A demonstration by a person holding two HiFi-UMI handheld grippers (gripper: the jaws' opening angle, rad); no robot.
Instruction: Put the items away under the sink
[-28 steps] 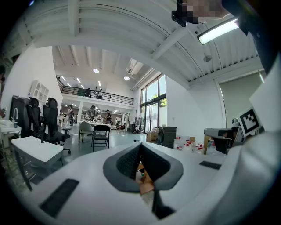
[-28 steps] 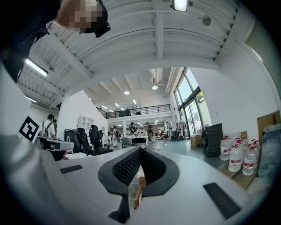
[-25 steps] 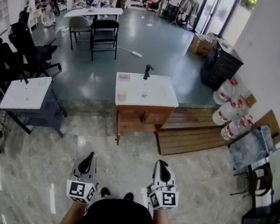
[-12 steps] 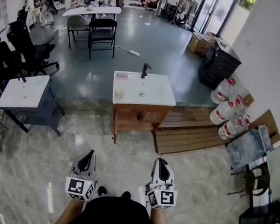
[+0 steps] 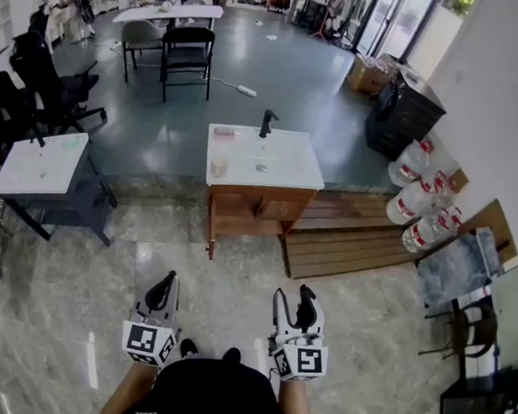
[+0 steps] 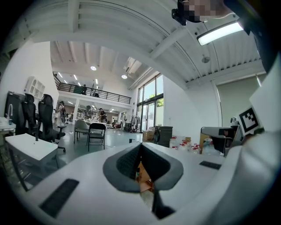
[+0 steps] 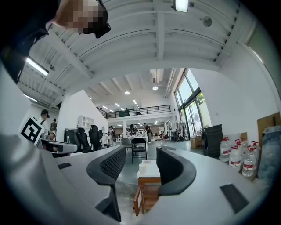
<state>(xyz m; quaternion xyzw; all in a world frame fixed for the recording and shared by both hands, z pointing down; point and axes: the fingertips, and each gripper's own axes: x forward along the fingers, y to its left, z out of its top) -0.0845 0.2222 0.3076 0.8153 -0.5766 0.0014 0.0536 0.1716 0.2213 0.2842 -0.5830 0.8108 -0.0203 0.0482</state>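
Observation:
A white sink [image 5: 280,168] with a black faucet [image 5: 266,122] tops a wooden cabinet [image 5: 260,212] across the floor ahead of me. A pink item [image 5: 225,132] and a pale cup [image 5: 218,165] stand on the sink's left side. My left gripper [image 5: 161,294] is held low near my body, shut with nothing in it; its pads [image 6: 127,160] meet in the left gripper view. My right gripper [image 5: 291,307] is open and empty, its jaws having just been opening. Between its fingers, far off, shows the cabinet [image 7: 149,193], a door [image 7: 137,203] on its left ajar.
A low wooden platform [image 5: 354,240] lies right of the cabinet, with big water jugs [image 5: 416,196] and a black cabinet [image 5: 405,115] beyond. A white table [image 5: 39,162] and black chairs [image 5: 37,77] stand at left. A dark chair [image 5: 476,339] sits at far right.
The right gripper's jaws have parted from shut to open. The left gripper stays shut. The sink has drifted slightly left and up in the head view.

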